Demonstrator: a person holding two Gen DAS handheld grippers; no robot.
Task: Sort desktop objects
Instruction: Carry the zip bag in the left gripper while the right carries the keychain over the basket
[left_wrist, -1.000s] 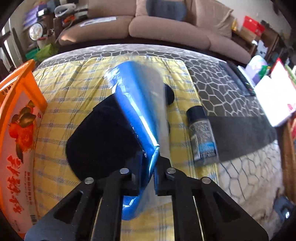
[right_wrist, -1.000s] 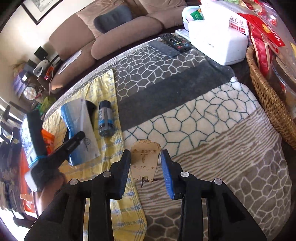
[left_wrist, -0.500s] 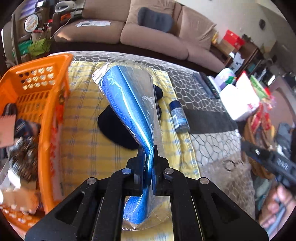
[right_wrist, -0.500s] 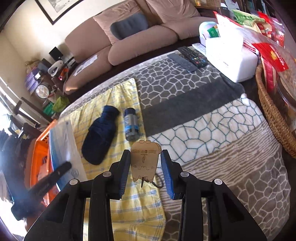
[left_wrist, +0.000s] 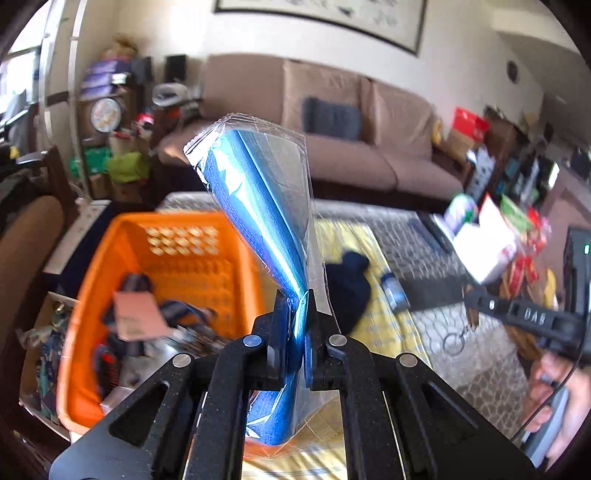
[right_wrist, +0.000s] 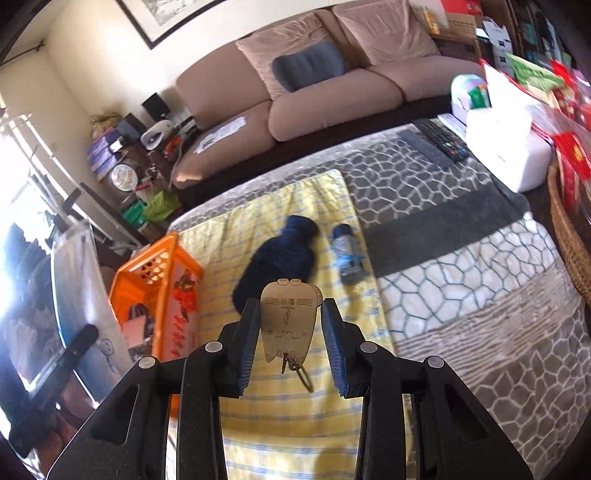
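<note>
My left gripper (left_wrist: 295, 325) is shut on a blue cloth in a clear plastic bag (left_wrist: 262, 206) and holds it up in the air, beside the orange basket (left_wrist: 173, 266). My right gripper (right_wrist: 290, 325) is shut on a wooden cat-shaped keychain (right_wrist: 288, 325), lifted above the yellow checked cloth (right_wrist: 295, 417); its key ring hangs below. A dark blue glove (right_wrist: 280, 254) and a small blue spray can (right_wrist: 347, 254) lie on the yellow cloth. The left gripper and its bag also show at the left edge of the right wrist view (right_wrist: 77, 295).
The orange basket (right_wrist: 155, 280) holds several items and stands at the table's left end. A white box (right_wrist: 506, 147), remote controls (right_wrist: 443, 140) and a wicker basket (right_wrist: 569, 236) are at the right. A sofa (right_wrist: 314, 92) stands behind the table.
My left gripper has lifted the bagged blue cloth and swung left toward the orange basket. My right gripper has lifted the keychain off the table and moved left over the yellow cloth.
</note>
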